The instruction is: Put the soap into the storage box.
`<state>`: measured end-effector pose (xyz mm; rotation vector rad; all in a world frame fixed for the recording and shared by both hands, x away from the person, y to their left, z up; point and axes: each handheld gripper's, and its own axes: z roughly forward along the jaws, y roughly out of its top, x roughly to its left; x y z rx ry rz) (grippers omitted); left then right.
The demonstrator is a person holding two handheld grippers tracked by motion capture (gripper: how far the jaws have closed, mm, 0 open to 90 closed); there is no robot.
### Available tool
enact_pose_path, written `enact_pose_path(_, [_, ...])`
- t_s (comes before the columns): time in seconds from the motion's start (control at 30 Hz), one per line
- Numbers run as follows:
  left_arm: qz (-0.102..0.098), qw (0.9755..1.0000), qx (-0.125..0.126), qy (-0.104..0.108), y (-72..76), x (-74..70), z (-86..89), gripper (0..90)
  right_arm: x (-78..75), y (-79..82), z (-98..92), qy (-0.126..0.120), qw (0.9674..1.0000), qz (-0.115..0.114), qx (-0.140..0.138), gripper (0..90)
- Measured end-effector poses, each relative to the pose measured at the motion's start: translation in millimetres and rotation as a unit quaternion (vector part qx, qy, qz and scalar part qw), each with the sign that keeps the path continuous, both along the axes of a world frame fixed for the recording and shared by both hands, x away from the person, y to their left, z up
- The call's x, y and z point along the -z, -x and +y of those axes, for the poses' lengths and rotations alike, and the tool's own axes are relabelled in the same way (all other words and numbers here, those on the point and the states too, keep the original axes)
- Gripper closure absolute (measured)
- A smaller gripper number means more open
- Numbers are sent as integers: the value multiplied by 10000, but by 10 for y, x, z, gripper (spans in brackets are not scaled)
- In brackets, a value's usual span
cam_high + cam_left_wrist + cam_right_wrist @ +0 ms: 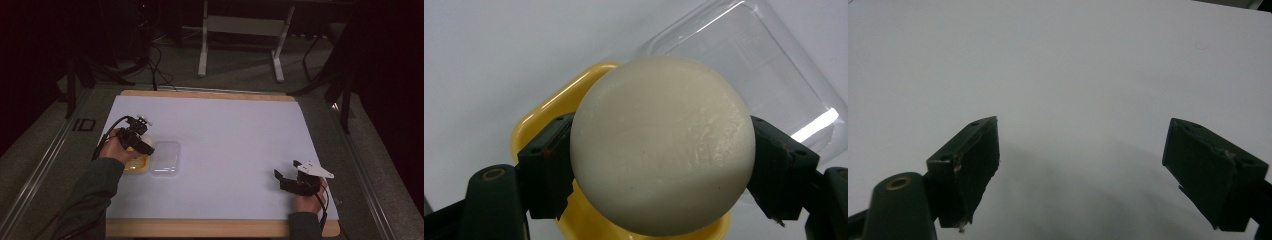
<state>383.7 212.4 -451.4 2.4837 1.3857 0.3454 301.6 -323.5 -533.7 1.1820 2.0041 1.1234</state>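
A smooth, cream-white rounded bar (pixel 663 150), like a soap, sits between the jaws of my left gripper (pixel 659 165), and both black pads (pixel 546 170) press on its sides. It hangs just above a small yellow dish (pixel 531 125). In the high view, the left gripper (pixel 145 146) is over the yellow dish (pixel 136 165) at the table's left. A clear plastic lid (pixel 165 158) lies right beside the dish, also seen as the clear lid (pixel 749 55). My right gripper (pixel 280 179) rests low at the front right, and the right gripper (pixel 1083 165) is open with nothing between its jaws.
A white sheet (pixel 225 130) covers the wooden board (pixel 200 227). Metal table legs (pixel 202 45) stand on the floor beyond the far edge, and dark stands flank both sides. The sheet between the two hands is bare.
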Motion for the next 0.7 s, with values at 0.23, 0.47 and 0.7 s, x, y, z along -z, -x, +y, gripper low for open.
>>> enact_pose_path(0.23, [-3, 9998, -204, 51, 6, 2, 90, 234, 0, 1, 2, 4, 10000, 4, 2, 147])
enact_pose_path(0.47, [57, 9993, -359, 44, 8, 27, 164, 234, 0, 1, 2, 6, 10000, 3, 2, 147])
enact_pose_path(0.7, [117, 9990, -433, -14, 11, 33, 223, 234, 0, 1, 4, 8, 10000, 4, 4, 147])
